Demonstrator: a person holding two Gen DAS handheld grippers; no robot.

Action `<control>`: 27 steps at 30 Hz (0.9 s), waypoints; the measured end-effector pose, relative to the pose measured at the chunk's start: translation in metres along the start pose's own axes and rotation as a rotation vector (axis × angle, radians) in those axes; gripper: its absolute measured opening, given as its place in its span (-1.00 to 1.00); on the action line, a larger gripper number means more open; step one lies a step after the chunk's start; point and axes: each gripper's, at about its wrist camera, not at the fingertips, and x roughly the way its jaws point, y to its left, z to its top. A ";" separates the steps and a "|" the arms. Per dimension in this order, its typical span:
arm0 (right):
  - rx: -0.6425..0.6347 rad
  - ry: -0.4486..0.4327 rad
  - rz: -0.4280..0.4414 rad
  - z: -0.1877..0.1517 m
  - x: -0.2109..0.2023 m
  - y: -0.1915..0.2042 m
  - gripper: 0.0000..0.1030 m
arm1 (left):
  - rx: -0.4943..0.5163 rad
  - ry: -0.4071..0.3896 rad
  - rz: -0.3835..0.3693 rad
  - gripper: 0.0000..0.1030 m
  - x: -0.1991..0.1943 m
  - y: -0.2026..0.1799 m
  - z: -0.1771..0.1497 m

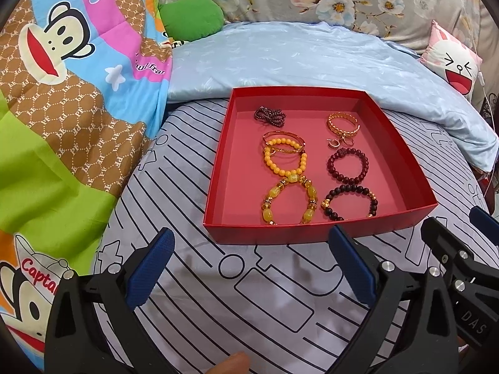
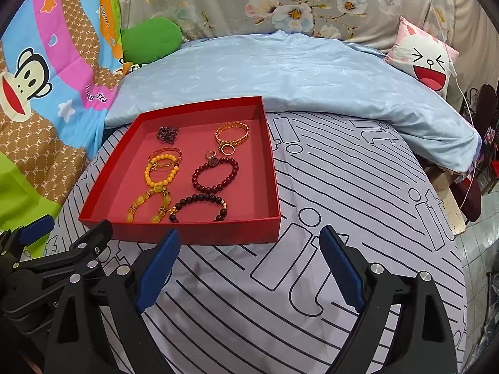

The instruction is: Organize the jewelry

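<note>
A red tray [image 1: 215, 184] lies on the striped bed sheet and also shows in the right wrist view [image 2: 274, 168]. It holds several pieces: a yellow bead bracelet [image 1: 285, 160], an amber bracelet [image 1: 290, 202], two dark red bead bracelets [image 1: 347, 168] [image 1: 351, 202], gold bangles [image 1: 343, 123], small rings [image 1: 338, 141] and a dark bead strand [image 1: 269, 115]. My left gripper [image 1: 249, 268] is open and empty, just in front of the tray. My right gripper [image 2: 249, 268] is open and empty, near the tray's front right corner.
A folded light blue quilt [image 1: 312, 56] lies behind the tray. A colourful cartoon blanket [image 1: 62, 93] is heaped at the left. A green cushion [image 1: 190, 18] and a pink cartoon pillow [image 1: 452, 59] sit at the back. The bed edge falls off at the right [image 2: 452, 218].
</note>
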 end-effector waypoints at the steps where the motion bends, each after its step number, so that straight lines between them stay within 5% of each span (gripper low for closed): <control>1: -0.001 -0.001 -0.001 0.000 0.000 0.001 0.68 | 0.000 -0.001 0.001 0.83 0.000 0.000 0.000; 27: -0.011 -0.003 -0.020 -0.003 -0.002 -0.001 0.68 | -0.010 0.004 -0.002 0.78 0.002 0.000 -0.004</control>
